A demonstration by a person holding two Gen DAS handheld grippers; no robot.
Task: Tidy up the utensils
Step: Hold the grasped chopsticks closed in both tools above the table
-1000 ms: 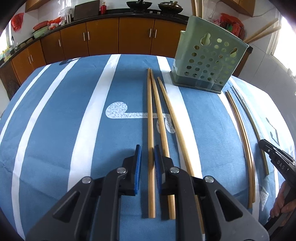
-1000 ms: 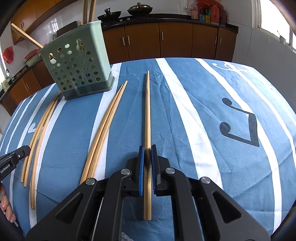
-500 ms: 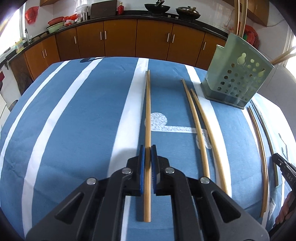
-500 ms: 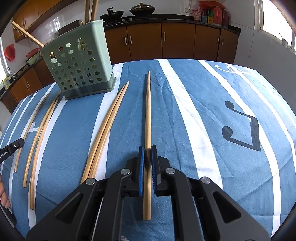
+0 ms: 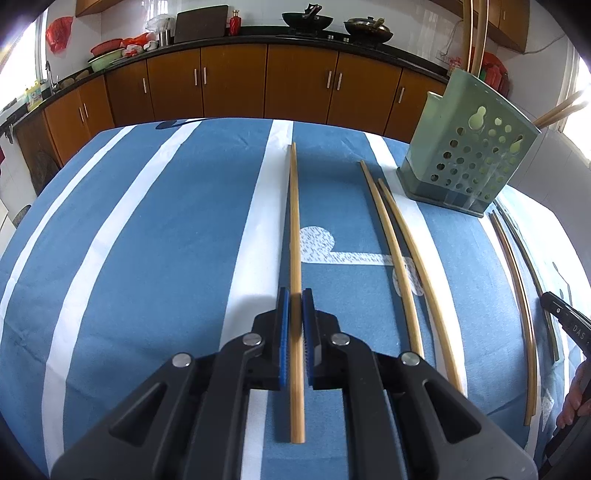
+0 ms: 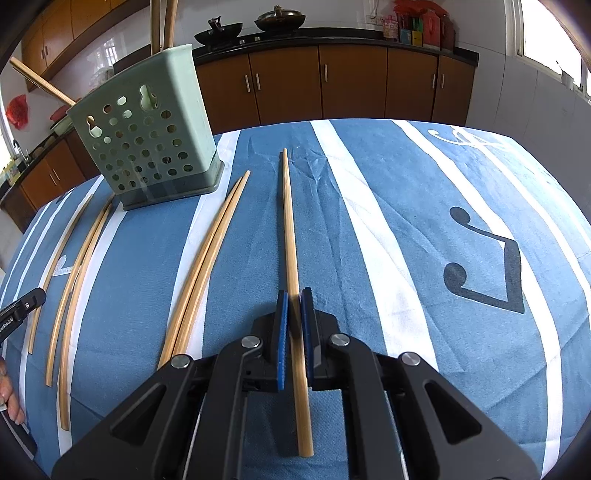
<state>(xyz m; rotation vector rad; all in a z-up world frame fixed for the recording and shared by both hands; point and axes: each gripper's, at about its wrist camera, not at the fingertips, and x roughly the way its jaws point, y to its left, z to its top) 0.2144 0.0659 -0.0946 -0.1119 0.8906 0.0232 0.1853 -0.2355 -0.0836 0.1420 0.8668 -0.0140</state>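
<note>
Right wrist: green holder (image 6: 147,144) contains upright, leaning chopsticks (image 6: 162,26).

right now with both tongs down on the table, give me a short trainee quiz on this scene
1. True or false: each of the two tongs, left tongs and right tongs, is shut on a chopstick.
2. Multiple choice: the green holder stands A) flat on its side B) upright on the tablecloth C) in a hand.
3. Fill in: in the left wrist view, the pair of loose chopsticks lies between the left chopstick and the ____.

Key: 1 true, the right one holds the right chopstick; 2 B; 3 green holder.
</note>
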